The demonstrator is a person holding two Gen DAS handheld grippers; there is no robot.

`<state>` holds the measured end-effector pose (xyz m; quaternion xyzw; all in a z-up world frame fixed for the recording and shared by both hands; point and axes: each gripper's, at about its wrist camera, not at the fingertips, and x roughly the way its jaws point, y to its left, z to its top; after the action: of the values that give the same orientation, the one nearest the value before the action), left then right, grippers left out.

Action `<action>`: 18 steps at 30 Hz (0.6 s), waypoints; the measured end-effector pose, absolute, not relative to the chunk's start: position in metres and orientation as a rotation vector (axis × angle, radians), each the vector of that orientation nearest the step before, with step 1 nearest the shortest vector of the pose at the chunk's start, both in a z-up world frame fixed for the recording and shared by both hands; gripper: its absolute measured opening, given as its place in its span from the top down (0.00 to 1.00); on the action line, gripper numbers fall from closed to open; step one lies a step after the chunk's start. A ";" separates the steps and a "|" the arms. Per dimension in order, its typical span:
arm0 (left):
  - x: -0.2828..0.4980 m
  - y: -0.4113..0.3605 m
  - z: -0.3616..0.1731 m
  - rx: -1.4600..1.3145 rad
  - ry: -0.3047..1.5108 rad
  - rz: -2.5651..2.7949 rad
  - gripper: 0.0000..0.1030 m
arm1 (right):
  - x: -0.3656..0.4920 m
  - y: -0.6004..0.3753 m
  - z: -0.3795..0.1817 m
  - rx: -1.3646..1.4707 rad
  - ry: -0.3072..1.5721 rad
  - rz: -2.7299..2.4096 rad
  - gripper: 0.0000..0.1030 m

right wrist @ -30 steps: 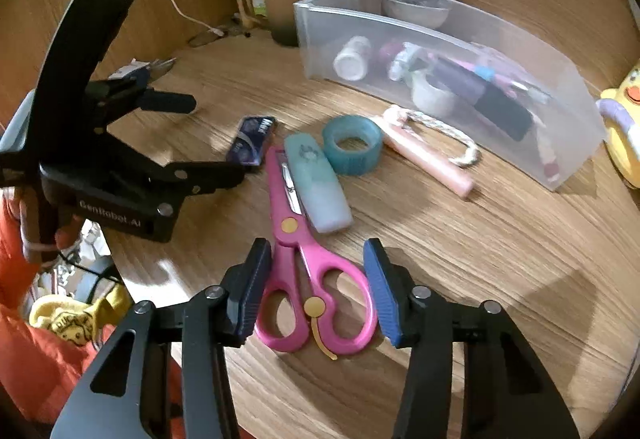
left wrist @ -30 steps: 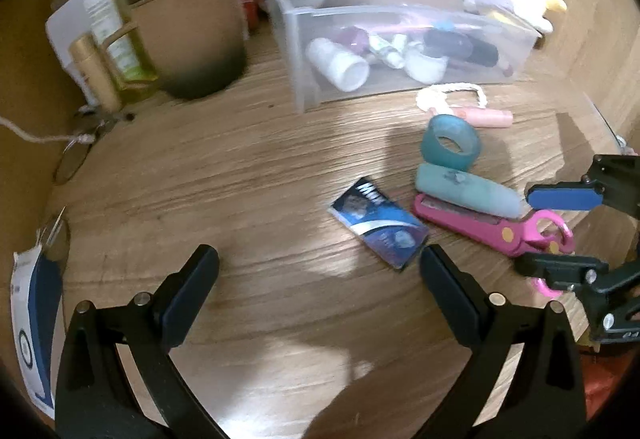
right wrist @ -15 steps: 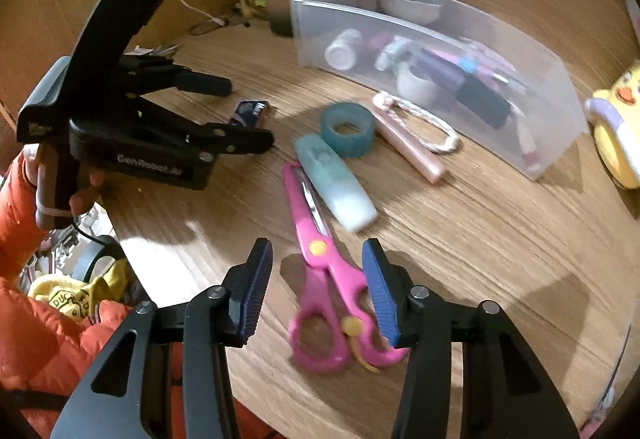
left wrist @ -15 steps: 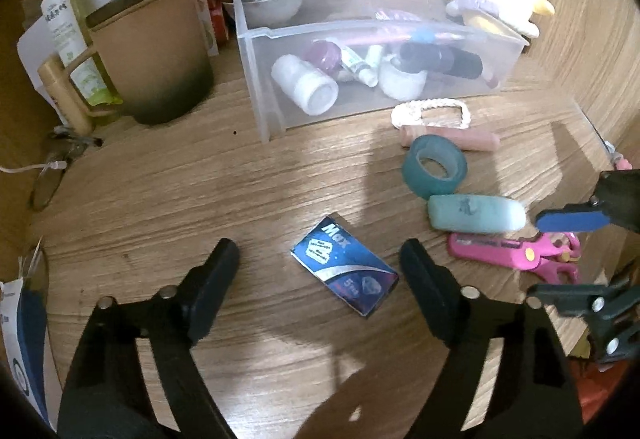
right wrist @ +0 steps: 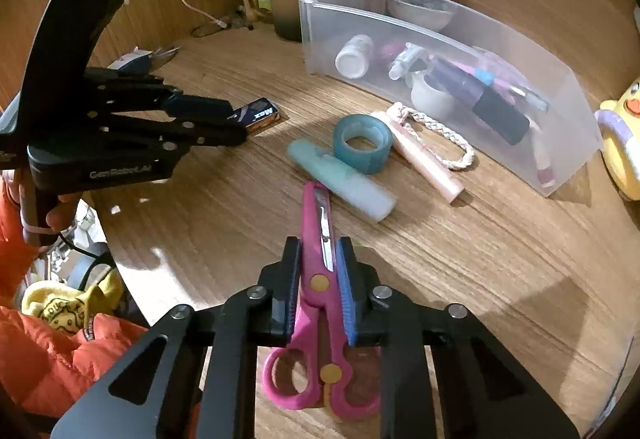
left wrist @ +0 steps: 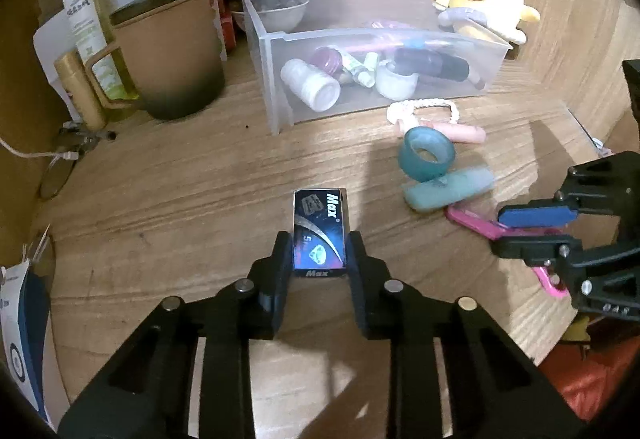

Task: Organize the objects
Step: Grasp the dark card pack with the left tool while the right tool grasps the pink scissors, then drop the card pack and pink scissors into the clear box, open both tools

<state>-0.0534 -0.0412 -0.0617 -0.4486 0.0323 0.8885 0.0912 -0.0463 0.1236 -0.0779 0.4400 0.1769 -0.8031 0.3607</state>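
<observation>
- Left wrist view: left gripper, fingers closed against both long sides of the dark blue "Max" box, which lies flat on the wooden tabletop.
- Clear plastic bin beyond the box, holding a white bottle and other small items; brown mug to its left, yellow plush chick at its far right end.
- Teal tape roll, pale green tube and pink stick grouped right of the box, near the bin.
- Right gripper at the right edge, fingers nearly together over pink scissors.
- Right wrist view: right gripper, fingers pressed on both sides of the pink scissors near the pivot; blades point toward the tube, handles lie below the fingers.
- Tape roll touching the tube; pink stick and white braided cord just beside it, in front of the bin.
- Left gripper on the left, gripping the box.
</observation>
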 end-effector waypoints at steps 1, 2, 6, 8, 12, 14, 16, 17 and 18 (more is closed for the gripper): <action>-0.050 -0.042 -0.062 -1.335 0.094 2.640 0.74 | -0.046 0.124 -0.078 1.136 0.444 -2.069 0.84; -0.047 -0.045 -0.061 -1.335 0.092 2.639 0.74 | -0.046 0.125 -0.077 1.137 0.438 -2.071 0.84; -0.048 -0.050 -0.056 -1.334 0.046 2.626 0.73 | -0.043 0.132 -0.071 1.120 0.417 -2.105 0.84; -0.053 -0.049 -0.055 -1.341 0.044 2.627 0.71 | -0.043 0.138 -0.065 1.101 0.400 -2.138 0.84; -0.063 -0.044 -0.060 -1.366 0.074 2.636 0.71 | -0.047 0.151 -0.051 1.067 0.361 -2.214 0.84; -0.064 -0.040 -0.061 -1.364 0.103 2.645 0.71 | -0.051 0.159 -0.044 1.048 0.338 -2.260 0.84; -0.063 -0.037 -0.061 -1.354 0.122 2.652 0.74 | -0.056 0.167 -0.037 1.031 0.306 -2.301 0.84; -0.063 -0.036 -0.061 -1.351 0.132 2.654 0.74 | -0.060 0.172 -0.033 1.022 0.285 -2.323 0.84; -0.062 -0.034 -0.060 -1.344 0.148 2.666 0.74 | -0.063 0.175 -0.030 1.010 0.269 -2.344 0.84</action>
<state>-0.0622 -0.0344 -0.0604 -0.4484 0.0492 0.8892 0.0762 -0.0629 0.1754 -0.0303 0.3775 0.1005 -0.8759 0.2833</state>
